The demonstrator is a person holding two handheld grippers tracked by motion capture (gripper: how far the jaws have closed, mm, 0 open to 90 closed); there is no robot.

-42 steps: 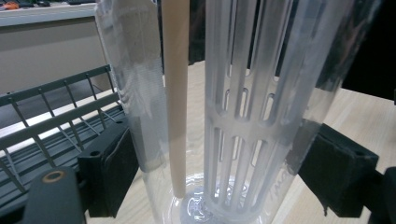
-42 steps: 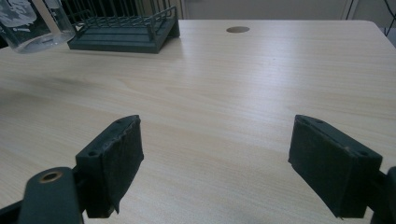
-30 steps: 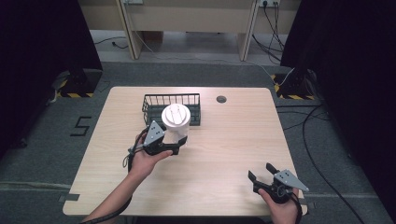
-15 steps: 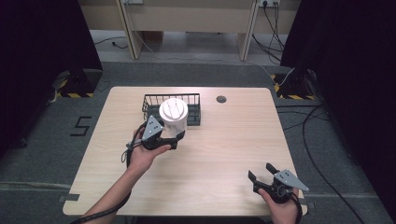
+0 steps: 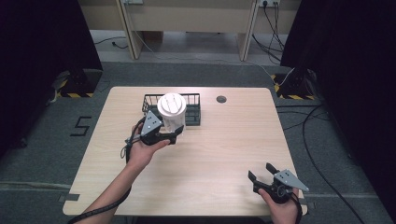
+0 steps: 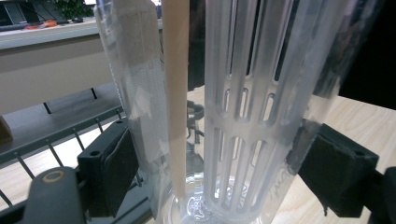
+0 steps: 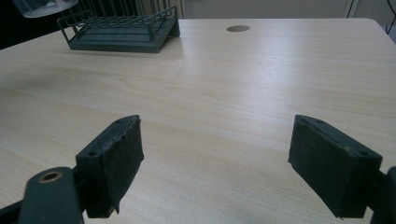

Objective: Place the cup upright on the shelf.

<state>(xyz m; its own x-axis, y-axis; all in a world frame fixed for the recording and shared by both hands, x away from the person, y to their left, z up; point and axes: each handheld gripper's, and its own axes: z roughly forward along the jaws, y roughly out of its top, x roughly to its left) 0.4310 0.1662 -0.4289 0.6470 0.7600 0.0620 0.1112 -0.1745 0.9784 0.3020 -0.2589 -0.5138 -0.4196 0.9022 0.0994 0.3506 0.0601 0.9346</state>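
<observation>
Now the left gripper [image 5: 173, 136] clamps a clear bottle [image 5: 172, 112] low on its wall, both pads pressed to the plastic, and holds it upright, lifted above the near edge of the wire basket [image 5: 193, 115]. To set it in well, I judge the bottle should stay vertical, clear the rim first, then go straight down, with the grip loosened only once its base rests. The right gripper [image 5: 262, 176] sits wide open and empty at the table's [image 5: 224, 140] near right corner. In the left gripper view a slotted insert [image 6: 243, 116] shows inside the bottle; its top is cut off, and the basket floor beneath is hard to make out.
</observation>
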